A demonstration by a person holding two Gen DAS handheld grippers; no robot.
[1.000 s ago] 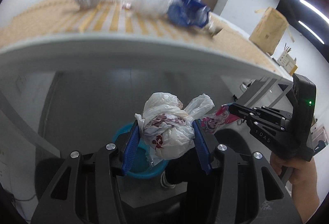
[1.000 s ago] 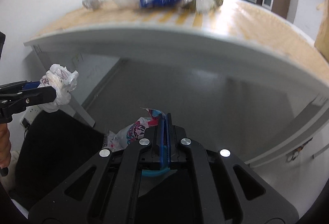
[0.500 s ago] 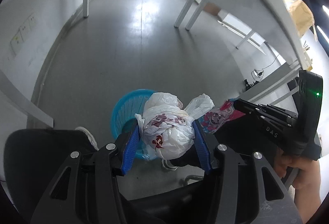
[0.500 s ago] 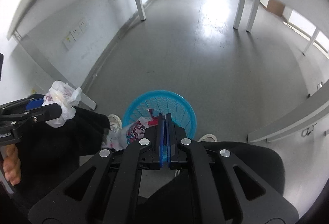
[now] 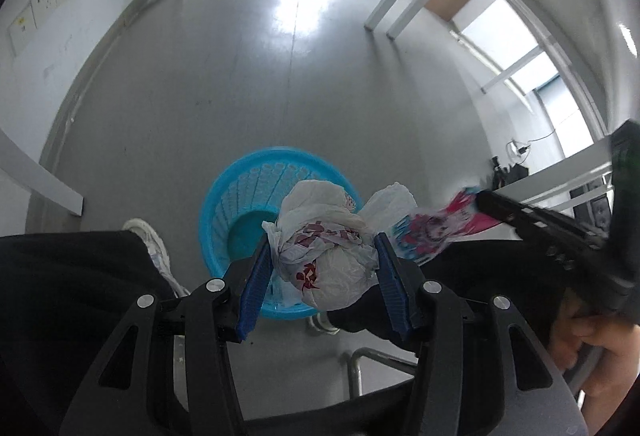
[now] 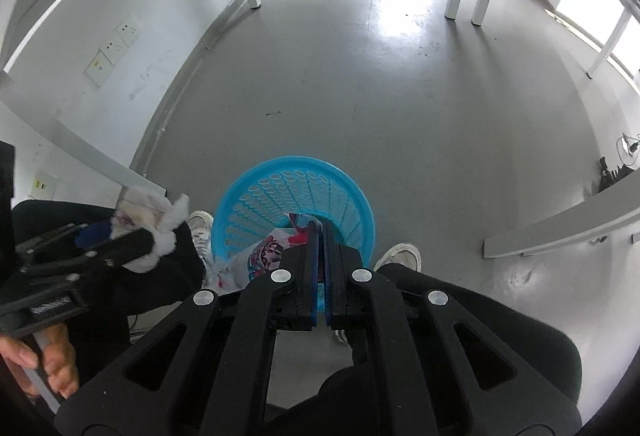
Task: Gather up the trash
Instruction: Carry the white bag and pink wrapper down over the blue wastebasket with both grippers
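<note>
We count two trash items and one blue basket (image 6: 294, 203) on the grey floor (image 6: 380, 83). Our left gripper (image 5: 320, 256) clamps a knotted white bag (image 5: 324, 244) above the basket; right gripper (image 6: 320, 232) pinches a colourful wrapper (image 6: 264, 256) over its rim. Legs and white shoes (image 6: 400, 256) flank it.
</note>
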